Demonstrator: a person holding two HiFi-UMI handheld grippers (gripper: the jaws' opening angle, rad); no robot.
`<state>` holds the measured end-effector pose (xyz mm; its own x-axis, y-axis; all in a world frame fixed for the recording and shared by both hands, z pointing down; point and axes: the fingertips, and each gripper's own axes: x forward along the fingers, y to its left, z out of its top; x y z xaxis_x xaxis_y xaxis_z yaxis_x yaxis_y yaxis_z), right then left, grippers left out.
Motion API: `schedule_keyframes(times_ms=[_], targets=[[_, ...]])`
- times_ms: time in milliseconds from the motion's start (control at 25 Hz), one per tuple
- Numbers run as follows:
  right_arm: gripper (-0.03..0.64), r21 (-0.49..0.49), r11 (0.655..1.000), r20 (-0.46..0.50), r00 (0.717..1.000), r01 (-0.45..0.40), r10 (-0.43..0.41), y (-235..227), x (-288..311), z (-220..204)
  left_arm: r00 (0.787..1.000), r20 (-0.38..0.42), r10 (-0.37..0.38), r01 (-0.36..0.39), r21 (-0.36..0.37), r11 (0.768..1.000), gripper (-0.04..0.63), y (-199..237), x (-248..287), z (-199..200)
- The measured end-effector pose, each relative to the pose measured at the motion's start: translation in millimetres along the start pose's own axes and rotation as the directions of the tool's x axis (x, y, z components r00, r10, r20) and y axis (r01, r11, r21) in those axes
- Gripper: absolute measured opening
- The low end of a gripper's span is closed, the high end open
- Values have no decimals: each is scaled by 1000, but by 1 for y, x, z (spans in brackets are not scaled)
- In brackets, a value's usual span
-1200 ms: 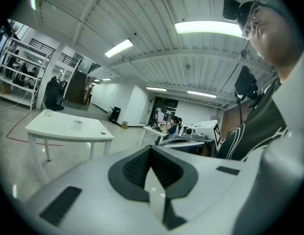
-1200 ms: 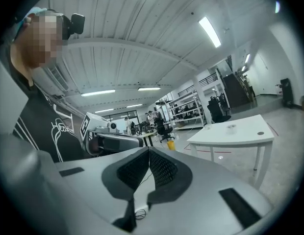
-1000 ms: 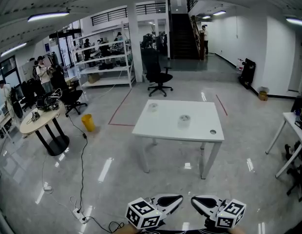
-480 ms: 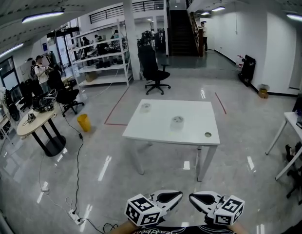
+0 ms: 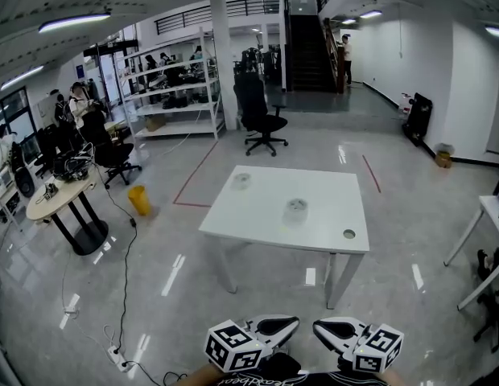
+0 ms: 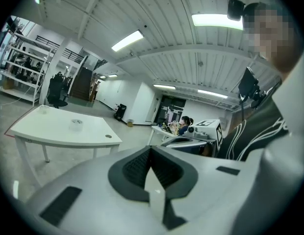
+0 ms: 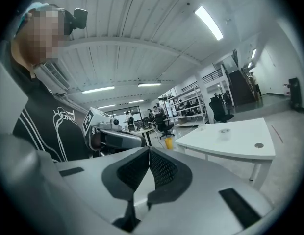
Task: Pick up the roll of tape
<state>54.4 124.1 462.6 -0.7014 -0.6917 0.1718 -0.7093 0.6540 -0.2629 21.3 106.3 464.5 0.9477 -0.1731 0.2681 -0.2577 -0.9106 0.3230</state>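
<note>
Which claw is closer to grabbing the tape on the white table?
Left, but only just. The left claw and right claw are both shut, side by side, far from the table. The tape sits mid-table, lined up slightly more with the left one.

The tape (image 5: 295,208) is sitting near the middle of the table (image 5: 257,227), with another small thing (image 5: 241,180) lying toward its far left corner. A chair (image 5: 261,119) is standing behind the table, with shelves (image 5: 173,87) standing behind and to its left. A round table (image 5: 60,195) is standing far left. The left gripper (image 5: 293,323) and right gripper (image 5: 319,326) are hanging side by side before the table, well apart from it.
</note>
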Motion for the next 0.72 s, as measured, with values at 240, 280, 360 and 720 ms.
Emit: schedule_keyframes(times_ms=[240,280,360,720], targets=[[12,21,998,-19,999,51,-51,-78,29,14,1000,-14,-14,13,-37,999,3,73,46,19],[12,22,998,-23,998,61,-60,-92,34,18,1000,-16,-13,13,-43,999,3,87,53,24],[12,24,997,-26,997,80,-79,-121,47,28,1000,-16,-12,11,-47,999,3,113,65,35],[14,59,997,26,998,55,-57,-225,134,86,999,0,43,-43,-33,999,3,232,92,93]])
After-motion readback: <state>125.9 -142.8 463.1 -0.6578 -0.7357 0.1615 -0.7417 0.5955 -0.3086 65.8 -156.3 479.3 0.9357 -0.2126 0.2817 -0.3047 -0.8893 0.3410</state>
